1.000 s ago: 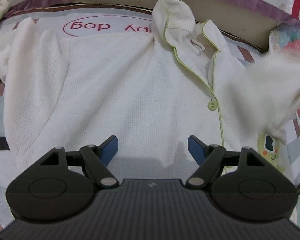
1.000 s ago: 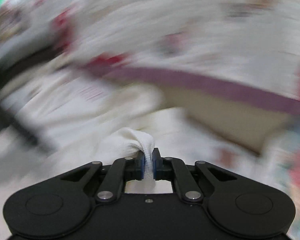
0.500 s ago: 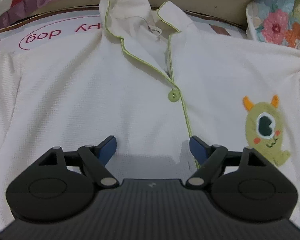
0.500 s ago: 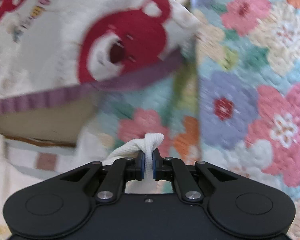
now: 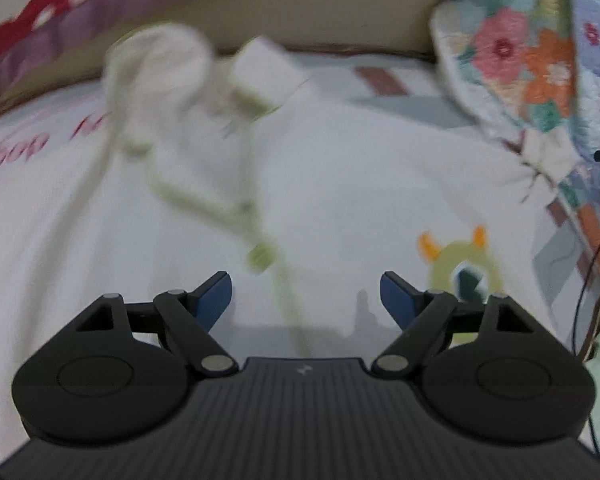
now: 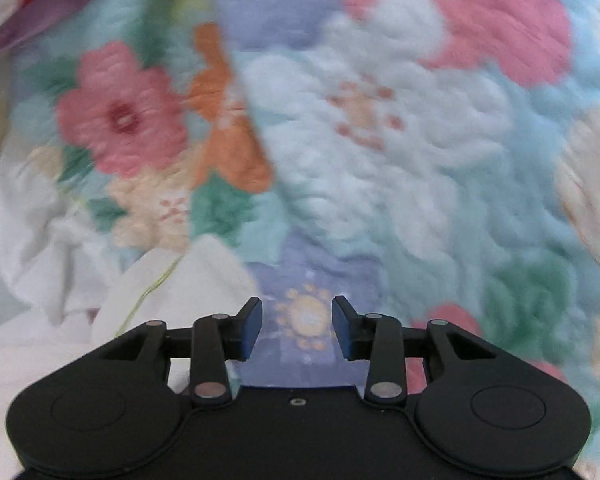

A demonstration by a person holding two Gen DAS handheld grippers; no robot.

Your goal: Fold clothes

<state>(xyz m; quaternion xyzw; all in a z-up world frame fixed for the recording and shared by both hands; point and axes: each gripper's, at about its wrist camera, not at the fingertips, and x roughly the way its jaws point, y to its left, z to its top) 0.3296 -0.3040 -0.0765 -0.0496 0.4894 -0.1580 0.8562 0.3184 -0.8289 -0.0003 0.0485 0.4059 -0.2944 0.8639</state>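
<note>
White waffle-knit shirt [image 5: 340, 184], green piping, possibly buttoned (blurry). Left gripper [image 5: 306, 294] spread wide; right gripper [image 6: 297, 322] parted, empty, facing puffy floral quilt [image 6: 380, 140].

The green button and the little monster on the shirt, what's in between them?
Only plain white shirt cloth lies between the green button and the monster patch, as the blurry left wrist view shows.
</note>
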